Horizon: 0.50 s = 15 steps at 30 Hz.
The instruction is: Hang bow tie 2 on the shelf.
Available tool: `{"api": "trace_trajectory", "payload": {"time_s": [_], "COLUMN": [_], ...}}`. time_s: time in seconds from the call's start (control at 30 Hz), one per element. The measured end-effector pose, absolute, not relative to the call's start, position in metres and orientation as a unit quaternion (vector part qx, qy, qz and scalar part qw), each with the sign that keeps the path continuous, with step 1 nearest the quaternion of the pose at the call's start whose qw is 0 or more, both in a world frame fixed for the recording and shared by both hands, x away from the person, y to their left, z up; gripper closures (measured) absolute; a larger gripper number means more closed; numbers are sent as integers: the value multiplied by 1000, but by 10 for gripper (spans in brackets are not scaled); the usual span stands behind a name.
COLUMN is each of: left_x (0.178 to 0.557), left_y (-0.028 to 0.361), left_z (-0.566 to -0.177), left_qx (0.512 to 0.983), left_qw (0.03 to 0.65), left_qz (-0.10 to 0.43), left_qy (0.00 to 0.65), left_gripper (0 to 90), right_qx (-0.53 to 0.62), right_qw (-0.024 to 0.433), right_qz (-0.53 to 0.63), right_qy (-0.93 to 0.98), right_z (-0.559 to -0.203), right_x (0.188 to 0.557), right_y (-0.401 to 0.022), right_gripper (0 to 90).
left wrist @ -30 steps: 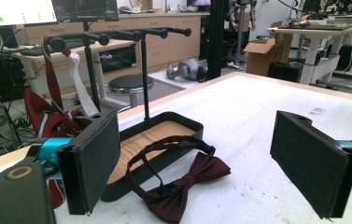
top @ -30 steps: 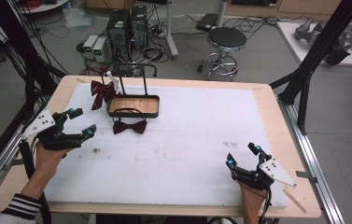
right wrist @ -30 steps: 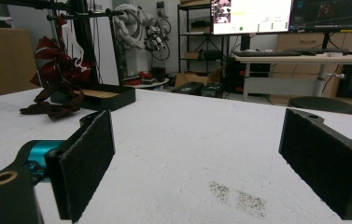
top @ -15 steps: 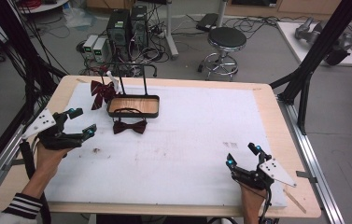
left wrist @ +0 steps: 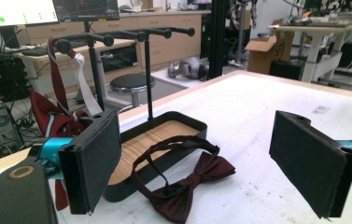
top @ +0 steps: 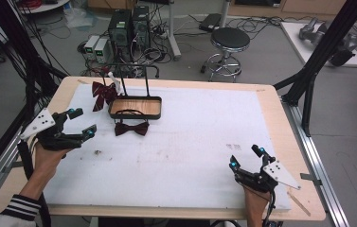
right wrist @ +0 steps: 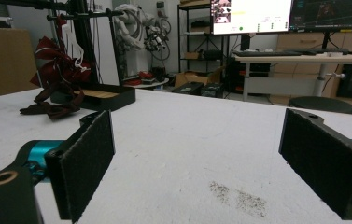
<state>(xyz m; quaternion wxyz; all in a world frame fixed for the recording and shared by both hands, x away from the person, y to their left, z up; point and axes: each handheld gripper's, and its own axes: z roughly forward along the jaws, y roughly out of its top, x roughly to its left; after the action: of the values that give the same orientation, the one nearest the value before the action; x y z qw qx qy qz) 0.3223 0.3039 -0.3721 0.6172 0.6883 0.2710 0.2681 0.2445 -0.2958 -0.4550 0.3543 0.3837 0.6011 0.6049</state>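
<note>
Near the desk's far-left corner, the dark red bow tie (top: pixel 131 128) lies just before the wooden tray (top: pixel 135 107), so the wide-open left claw (top: pixel 78 123) should next advance and straddle it while the right claw (top: pixel 247 158) waits open.

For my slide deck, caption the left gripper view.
Open left gripper faces a dark red bow tie beside a wooden-floored black tray stand.
</note>
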Motion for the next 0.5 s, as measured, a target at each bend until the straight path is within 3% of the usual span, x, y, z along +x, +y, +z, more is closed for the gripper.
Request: {"api": "trace_trajectory", "payload": {"time_s": [0.5], "left_x": [340], "left_y": [291], "left_z": [-365], "left_qx": [725], "left_qw": [586], "left_qz": [249], "left_qy": [261], "left_gripper": [172], "right_qx": [385], "right_qw": [352], "right_qz": [606], "right_qy": [601], "right_z": [-455], "right_x": [244], "right_y": [-296], "right_gripper": [96]}}
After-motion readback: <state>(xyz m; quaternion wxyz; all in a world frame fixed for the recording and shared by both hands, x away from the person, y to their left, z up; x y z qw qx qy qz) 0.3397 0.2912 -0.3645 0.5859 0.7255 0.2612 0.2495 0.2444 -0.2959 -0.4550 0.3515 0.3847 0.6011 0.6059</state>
